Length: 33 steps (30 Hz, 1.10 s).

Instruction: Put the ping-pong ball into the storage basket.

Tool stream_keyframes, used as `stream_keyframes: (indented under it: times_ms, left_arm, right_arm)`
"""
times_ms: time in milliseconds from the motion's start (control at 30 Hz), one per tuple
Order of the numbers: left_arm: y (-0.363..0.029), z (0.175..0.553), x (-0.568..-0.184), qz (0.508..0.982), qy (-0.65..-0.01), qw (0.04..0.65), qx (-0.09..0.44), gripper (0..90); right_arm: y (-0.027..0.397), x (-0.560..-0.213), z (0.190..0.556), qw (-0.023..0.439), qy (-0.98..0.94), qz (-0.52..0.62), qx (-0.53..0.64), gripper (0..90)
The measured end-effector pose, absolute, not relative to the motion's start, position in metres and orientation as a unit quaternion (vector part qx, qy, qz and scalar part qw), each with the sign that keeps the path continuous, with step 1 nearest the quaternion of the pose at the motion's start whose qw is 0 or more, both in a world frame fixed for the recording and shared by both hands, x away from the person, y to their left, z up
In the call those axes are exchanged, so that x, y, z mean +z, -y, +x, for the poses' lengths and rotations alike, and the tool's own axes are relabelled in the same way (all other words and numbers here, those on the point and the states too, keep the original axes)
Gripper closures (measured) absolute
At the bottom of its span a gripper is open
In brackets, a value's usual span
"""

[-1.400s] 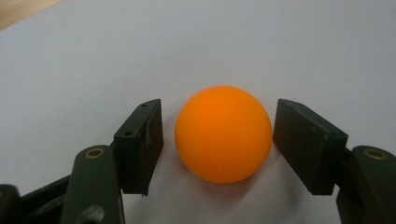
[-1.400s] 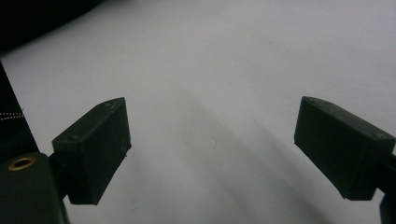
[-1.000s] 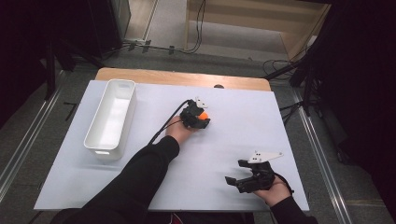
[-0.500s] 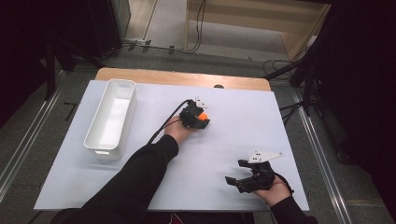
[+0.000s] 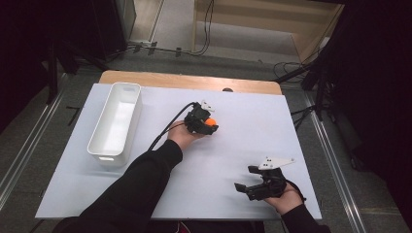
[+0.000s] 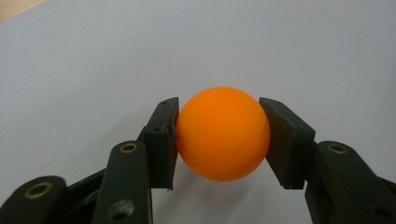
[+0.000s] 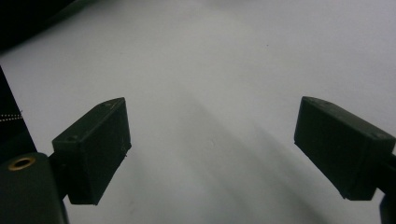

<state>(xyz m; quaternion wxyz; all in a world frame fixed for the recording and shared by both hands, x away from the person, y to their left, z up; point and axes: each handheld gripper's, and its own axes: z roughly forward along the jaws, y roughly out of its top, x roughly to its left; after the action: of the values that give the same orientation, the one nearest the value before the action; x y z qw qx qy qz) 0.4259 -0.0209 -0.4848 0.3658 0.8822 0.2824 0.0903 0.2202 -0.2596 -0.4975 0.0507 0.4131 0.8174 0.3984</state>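
Ball (image 6: 223, 133) looks light, hard, slippery; left hand-held gripper (image 6: 218, 135) pinches it at 3 and 9 o'clock; right hand-held gripper (image 7: 212, 144) spread, empty.

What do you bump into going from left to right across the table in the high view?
White bin → left gripper with its fingers shut on the orange ball → right gripper, fingers open, with nothing between them.
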Motion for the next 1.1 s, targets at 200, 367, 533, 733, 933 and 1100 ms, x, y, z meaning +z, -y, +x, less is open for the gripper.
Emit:
stream_keyframes:
  times_ms: [200, 367, 533, 733, 933, 1100]
  left_arm:
    - [0.012, 0.418, -0.475, 0.881, -0.281, 0.373, 0.08, 50.7]
    - [0.007, 0.411, -0.47, 0.882, -0.275, 0.376, 0.068, 50.7]
    - [0.002, 0.404, -0.464, 0.881, -0.277, 0.378, 0.058, 50.7]
    - [-0.007, 0.399, -0.455, 0.881, -0.275, 0.383, 0.049, 50.7]
    - [-0.014, 0.393, -0.446, 0.882, -0.279, 0.378, 0.042, 50.7]
    - [-0.019, 0.389, -0.438, 0.882, -0.278, 0.378, 0.039, 50.6]
  right_arm:
    - [0.26, -0.499, 0.222, 0.053, -0.817, 0.414, 0.397, 9.5]
    - [0.261, -0.499, 0.224, 0.052, -0.815, 0.419, 0.398, 9.5]
    - [0.261, -0.499, 0.224, 0.051, -0.816, 0.416, 0.398, 9.4]
    - [0.261, -0.499, 0.223, 0.054, -0.818, 0.415, 0.396, 9.5]
    - [0.26, -0.498, 0.222, 0.051, -0.817, 0.414, 0.397, 9.5]
    - [0.26, -0.498, 0.222, 0.05, -0.816, 0.414, 0.399, 9.5]
